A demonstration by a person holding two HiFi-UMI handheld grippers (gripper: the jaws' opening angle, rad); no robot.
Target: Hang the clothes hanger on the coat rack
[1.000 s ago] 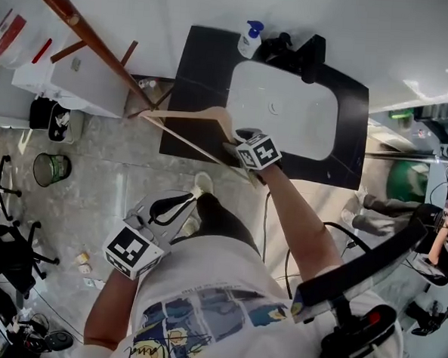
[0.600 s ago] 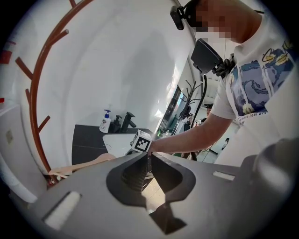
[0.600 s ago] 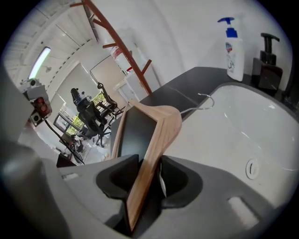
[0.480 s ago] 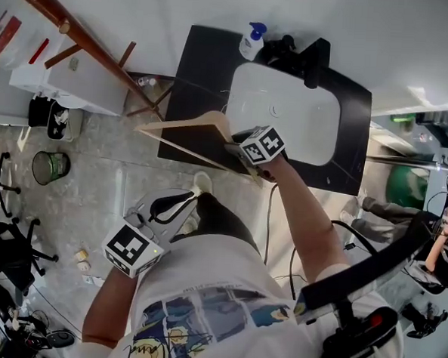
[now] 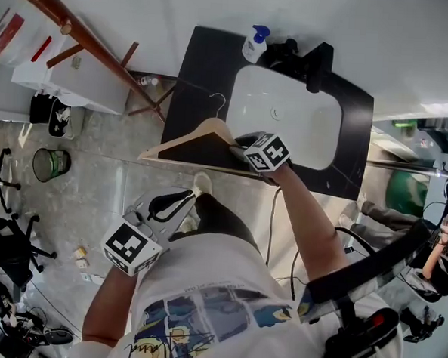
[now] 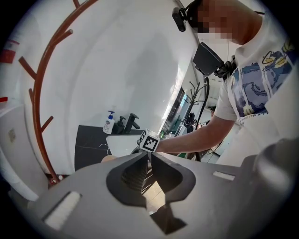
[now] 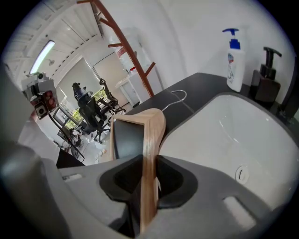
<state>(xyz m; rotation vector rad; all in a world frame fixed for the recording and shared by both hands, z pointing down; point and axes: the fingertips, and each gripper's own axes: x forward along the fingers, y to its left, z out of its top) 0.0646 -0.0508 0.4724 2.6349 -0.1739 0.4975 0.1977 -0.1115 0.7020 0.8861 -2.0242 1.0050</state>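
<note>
My right gripper (image 5: pixel 239 147) holds a wooden clothes hanger (image 5: pixel 190 139) by one arm over the black counter's front edge. The hanger's wire hook (image 5: pixel 216 100) points toward the wall. In the right gripper view the wooden arm (image 7: pixel 152 140) sits between the pads, and the jaws of the right gripper (image 7: pixel 148 179) are closing onto it. The reddish-brown coat rack (image 5: pixel 81 33) stands at the upper left, apart from the hanger. My left gripper (image 5: pixel 186 200) hangs low near the person's leg. In its own view the left gripper (image 6: pixel 145 156) is shut on nothing.
A white sink (image 5: pixel 288 118) is set in the black counter (image 5: pixel 201 59), with a soap bottle (image 5: pixel 255 42) and a black faucet (image 5: pixel 303 54) behind it. A white cabinet (image 5: pixel 71 82), a waste bin (image 5: pixel 50 168) and office chairs (image 5: pixel 1 229) stand at the left.
The hanger has swung in the right gripper: its left end dropped away from the rack's foot and its hook now shows over the counter. The right hand shifted slightly right. The left gripper stayed put.
</note>
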